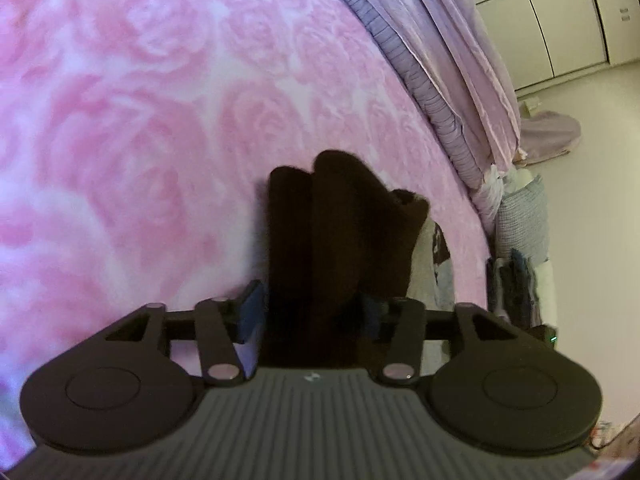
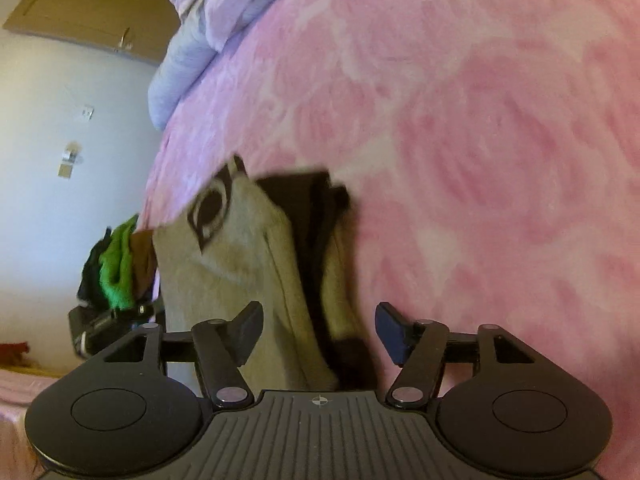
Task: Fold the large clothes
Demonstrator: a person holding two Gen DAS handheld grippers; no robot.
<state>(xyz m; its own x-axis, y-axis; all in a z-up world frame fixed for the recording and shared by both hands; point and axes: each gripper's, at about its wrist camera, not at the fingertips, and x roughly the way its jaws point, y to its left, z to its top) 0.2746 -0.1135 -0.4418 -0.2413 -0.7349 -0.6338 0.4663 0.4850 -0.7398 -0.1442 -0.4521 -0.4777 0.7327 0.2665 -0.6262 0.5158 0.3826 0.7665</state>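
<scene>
Folded dark garment (image 1: 320,240) pinched in your left gripper (image 1: 312,316) jaws; your right gripper (image 2: 320,332) jaws spread, grey garment (image 2: 240,264) loose between.

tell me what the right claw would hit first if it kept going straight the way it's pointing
Most likely the folded garment: its beige and dark brown layers already lie between the open fingers of the right claw, apparently untouched by them. The pink rose blanket lies under and beyond it. Depth is unclear in this blurred view.

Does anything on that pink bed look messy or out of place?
Only small things. The folded garment is uneven, with dark layers poking out beside its grey panel. Beyond the bed's edge, a green cloth sits crumpled on a pile. The pink rose blanket itself lies smooth.
</scene>
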